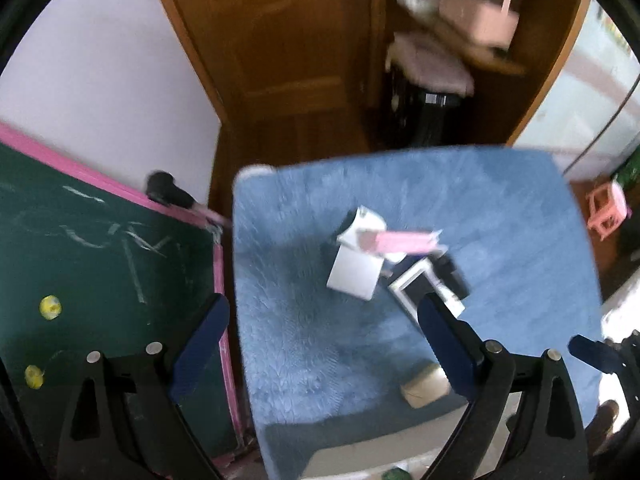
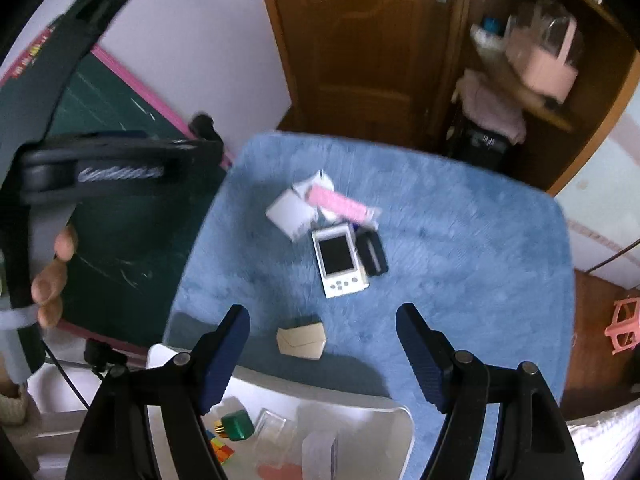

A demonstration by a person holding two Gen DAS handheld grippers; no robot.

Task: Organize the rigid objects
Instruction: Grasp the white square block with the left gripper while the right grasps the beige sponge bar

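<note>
The counter [image 2: 480, 240], covered in a shaggy blue cloth, takes up most of both views, and the sorting looks only partly done. A white bin [image 2: 360, 420] at its near edge, seen in the right wrist view, already holds a few small things: a green block with a gold end [image 2: 237, 429], a multicoloured puzzle cube [image 2: 220, 450] and some clear plastic boxes [image 2: 272, 426]. The rigid objects yet to be organized lie out on the cloth. Near the middle is a loose cluster: a white box [image 2: 289, 213], a pink flat packet [image 2: 340, 202] resting across white pieces just behind it, a white handheld game console [image 2: 339, 262] with a dark screen and buttons at its near end, and a small black case [image 2: 372, 256] just beside the console on its right. A tan envelope-shaped box [image 2: 302, 340] sits apart, close to the near edge. By my reading, about five pieces remain to be put away. The left hand-held gripper [image 1: 324, 340] hangs above the cloth with its blue pads spread wide and nothing between them; the right hand-held gripper [image 2: 322, 350] is likewise parted and empty, framing the tan box from above without touching it. Both views are blurred, so finer detail is unclear.
</note>
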